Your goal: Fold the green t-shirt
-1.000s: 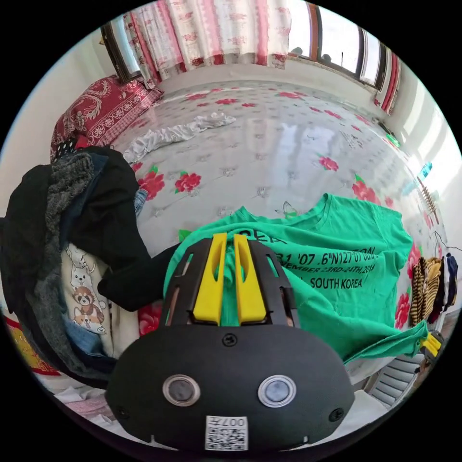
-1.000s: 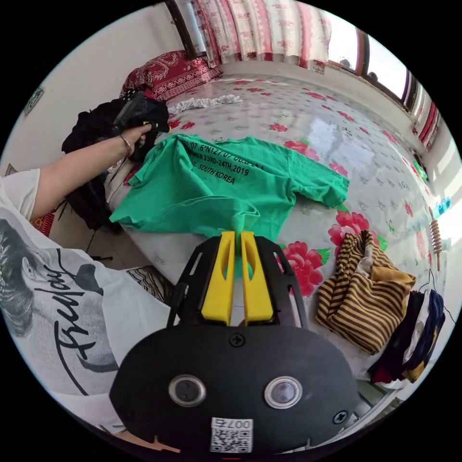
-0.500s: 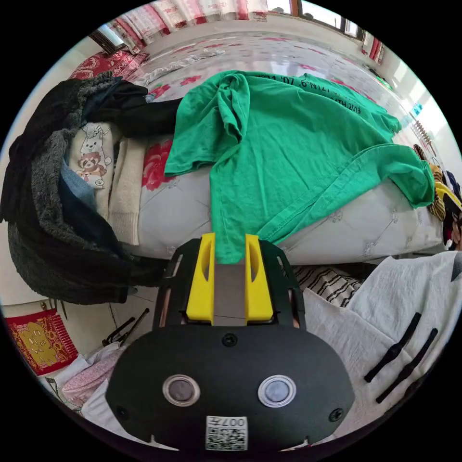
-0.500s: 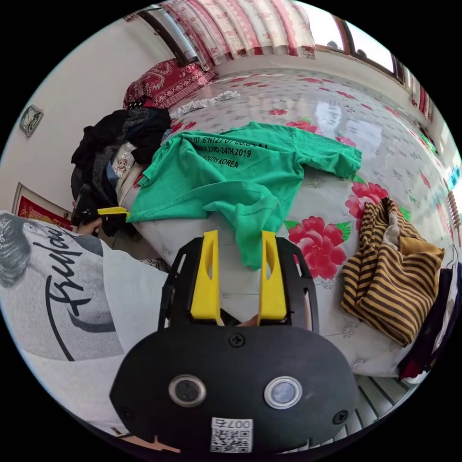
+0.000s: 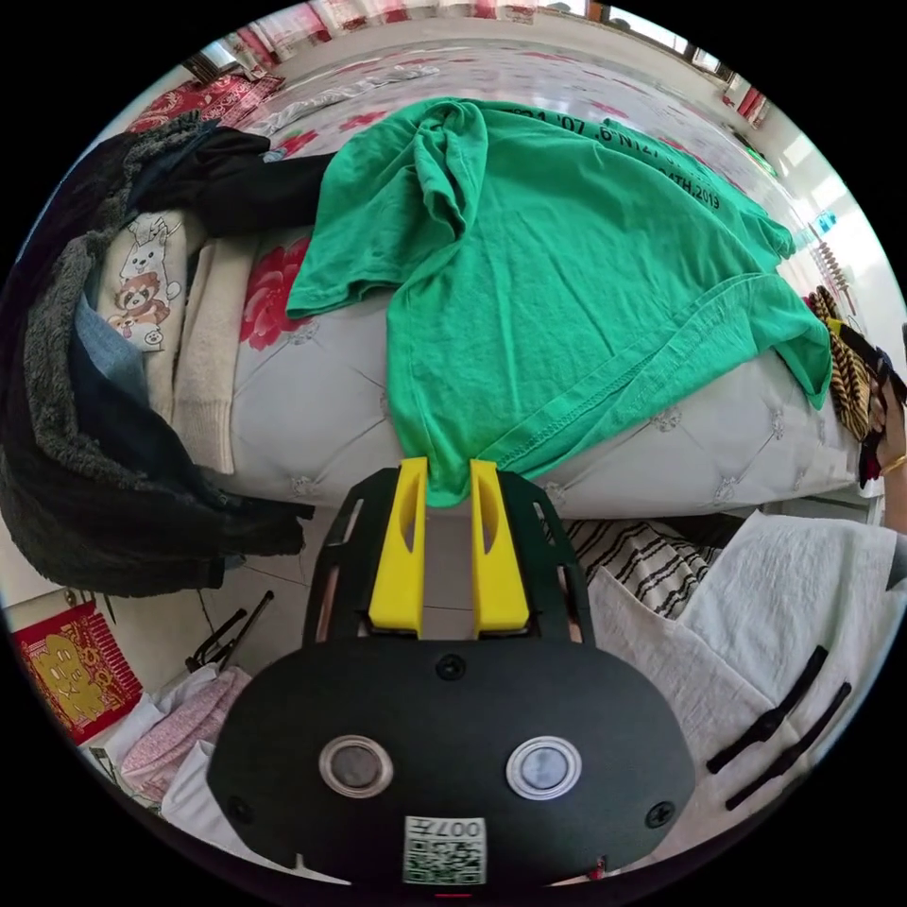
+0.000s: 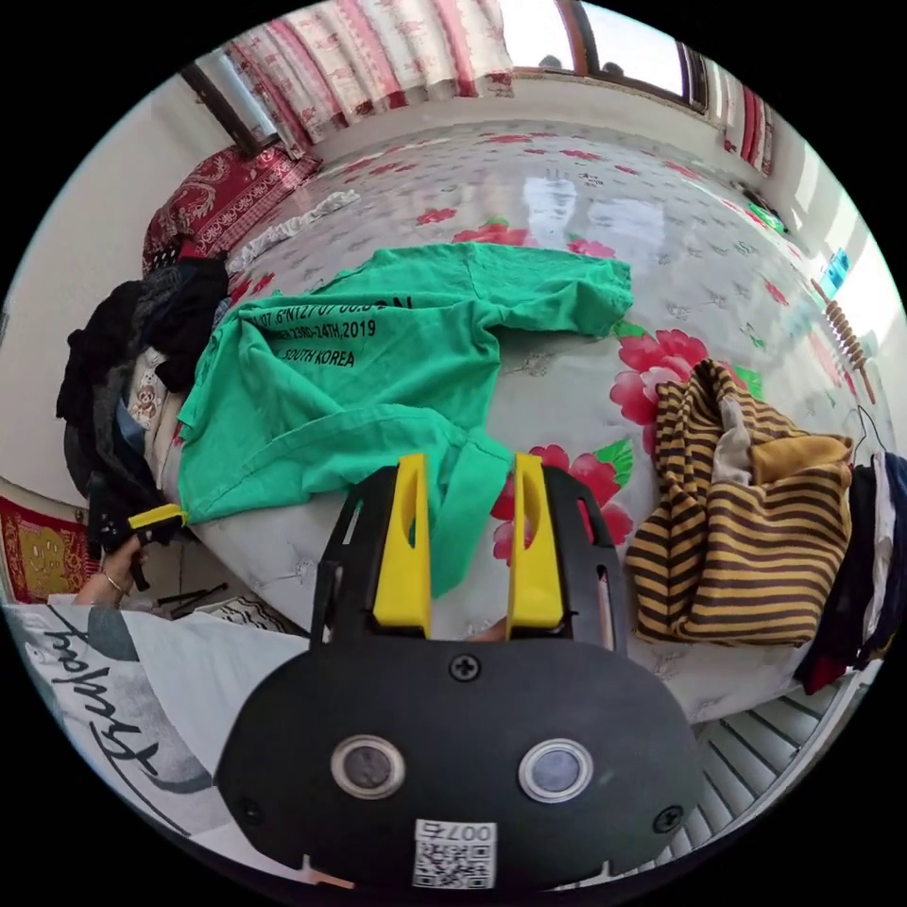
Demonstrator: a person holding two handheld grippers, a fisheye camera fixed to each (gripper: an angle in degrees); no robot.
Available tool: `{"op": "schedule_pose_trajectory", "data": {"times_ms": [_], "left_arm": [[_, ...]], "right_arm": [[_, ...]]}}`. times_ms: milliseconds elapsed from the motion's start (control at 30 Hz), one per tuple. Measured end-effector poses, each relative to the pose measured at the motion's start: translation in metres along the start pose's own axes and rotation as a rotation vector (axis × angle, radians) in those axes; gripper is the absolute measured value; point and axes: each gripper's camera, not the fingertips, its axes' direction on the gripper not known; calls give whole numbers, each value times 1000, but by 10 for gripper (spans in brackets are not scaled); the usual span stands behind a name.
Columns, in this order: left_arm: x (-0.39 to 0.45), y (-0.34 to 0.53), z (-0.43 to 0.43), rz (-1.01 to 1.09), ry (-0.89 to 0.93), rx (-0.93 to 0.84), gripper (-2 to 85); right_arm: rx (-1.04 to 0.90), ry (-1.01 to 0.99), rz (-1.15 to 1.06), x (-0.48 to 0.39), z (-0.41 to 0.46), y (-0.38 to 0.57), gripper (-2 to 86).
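Note:
The green t-shirt lies spread on the bed with black print on it, its hem hanging over the near edge. My left gripper is at the hem's left corner; its yellow jaws stand partly closed with the cloth's tip between them. Across the bed edge the left gripper shows in a hand, right at that corner of the green t-shirt. My right gripper is open, its jaws wide on either side of the hem's other hanging corner.
A heap of dark clothes sits at the bed's left end. A brown-and-yellow striped garment and a dark pile lie to the right. The floral bed cover stretches beyond. A person's white shirt is close below.
Both grippers let go of the shirt's upper part and dropped to its hem at the bed edge. Since half a second ago the left jaws have narrowed around the hem corner.

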Motion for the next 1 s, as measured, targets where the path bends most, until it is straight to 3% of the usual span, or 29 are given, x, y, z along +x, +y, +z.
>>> {"op": "schedule_pose_trajectory", "data": {"times_ms": [167, 233, 467, 800, 1000], "left_arm": [[-9, -12, -5, 33, 20, -97, 57], [-17, -13, -10, 32, 50, -116, 23], [-75, 30, -93, -64, 357, 174, -7], [-165, 105, -268, 4, 394, 531, -9], [-206, 90, -253, -46, 455, 503, -9]], "right_arm": [[-147, -40, 88, 16, 25, -3, 35], [-42, -20, 45, 10, 3, 7, 17], [295, -266, -226, -6, -128, 46, -1], [236, -265, -273, -19, -211, 106, -2], [127, -139, -273, -31, -205, 112, -3]]}}
